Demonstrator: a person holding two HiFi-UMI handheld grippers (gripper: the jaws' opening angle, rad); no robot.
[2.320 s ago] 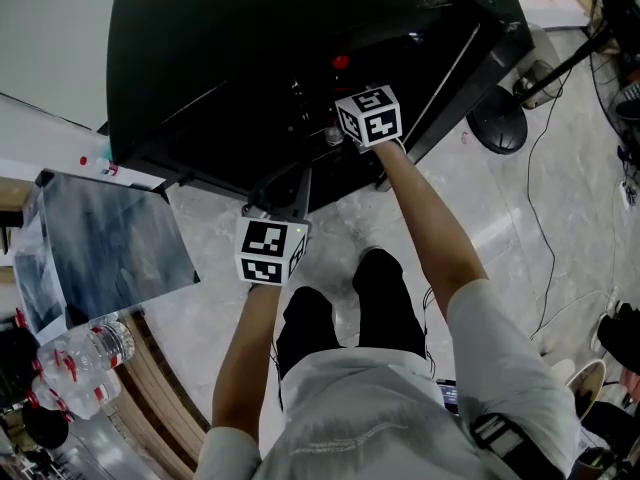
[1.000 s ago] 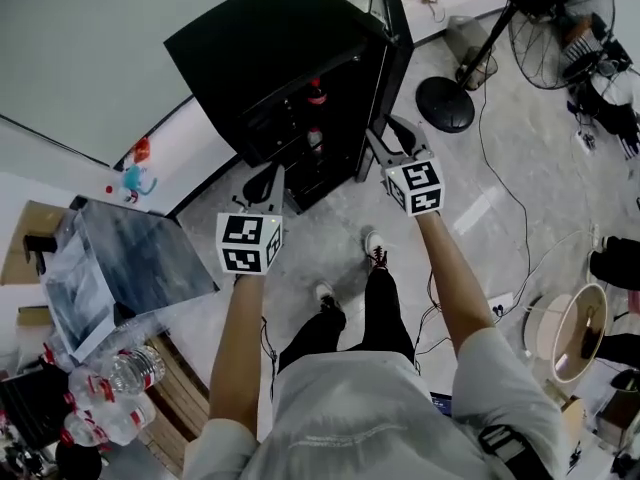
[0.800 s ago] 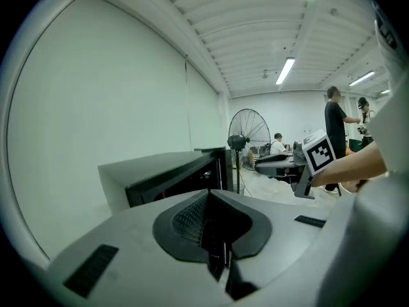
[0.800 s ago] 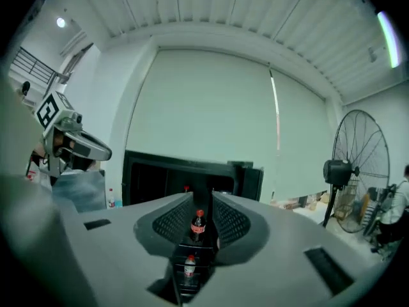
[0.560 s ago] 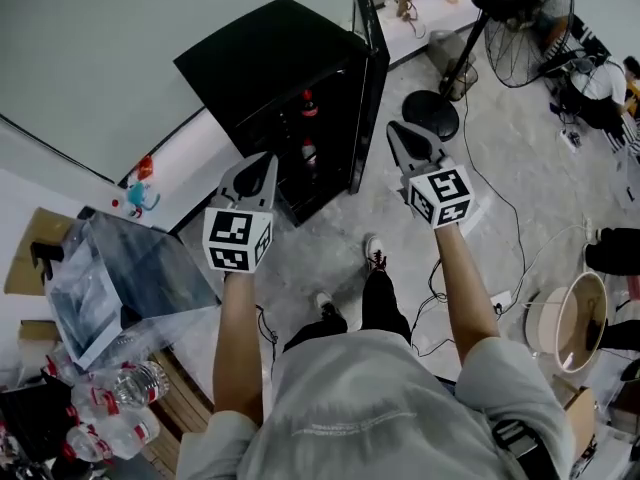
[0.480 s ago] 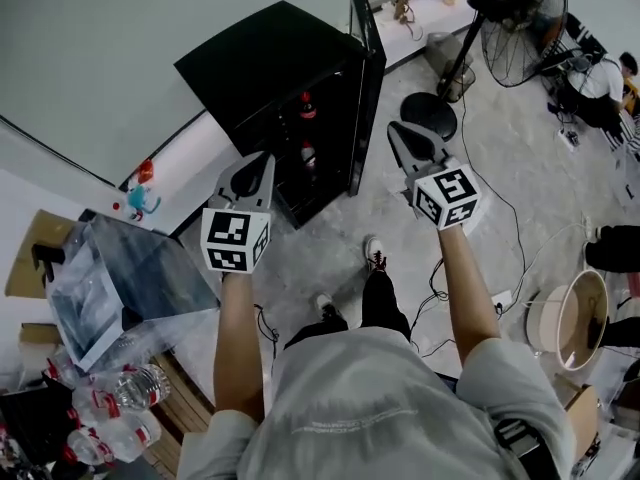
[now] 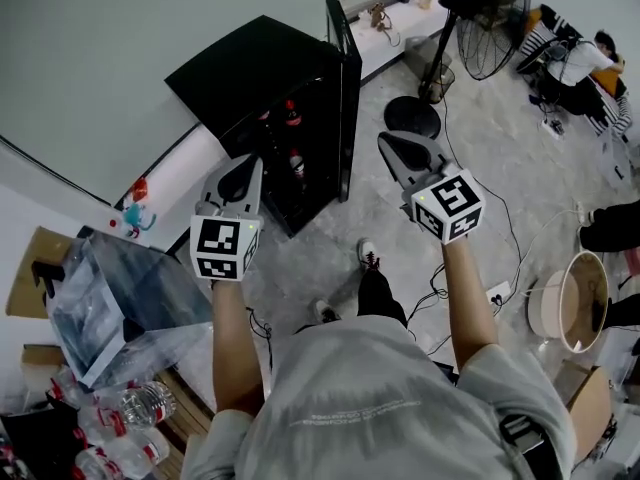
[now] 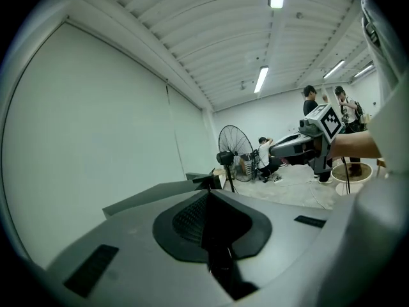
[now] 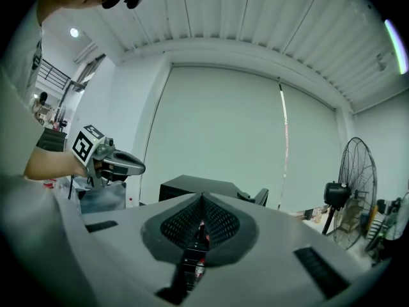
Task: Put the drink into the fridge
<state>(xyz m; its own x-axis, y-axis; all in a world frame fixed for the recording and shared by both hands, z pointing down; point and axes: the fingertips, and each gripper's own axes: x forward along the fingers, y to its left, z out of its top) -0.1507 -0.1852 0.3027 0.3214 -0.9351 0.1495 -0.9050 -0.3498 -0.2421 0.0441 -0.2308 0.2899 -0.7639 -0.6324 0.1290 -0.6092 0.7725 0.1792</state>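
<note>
fridge [image 7: 255, 73] is plain black all over, and the drink bottles [image 7: 292, 109] inside it look dark with red tops. left gripper [image 7: 243, 168] and right gripper [image 7: 395, 146] are both matte grey with darker, mesh-textured inner faces, and each one carries black-and-white square markers. floor [image 7: 500, 168] is pale grey with a whitish marbled pattern, wall [image 7: 100, 28] is a flat pale grey-green, fan [image 7: 490, 13] is black. person's shirt [image 7: 370, 398] is light grey, and the water bottles [image 7: 130, 403] at bottom left are clear with red labels
</note>
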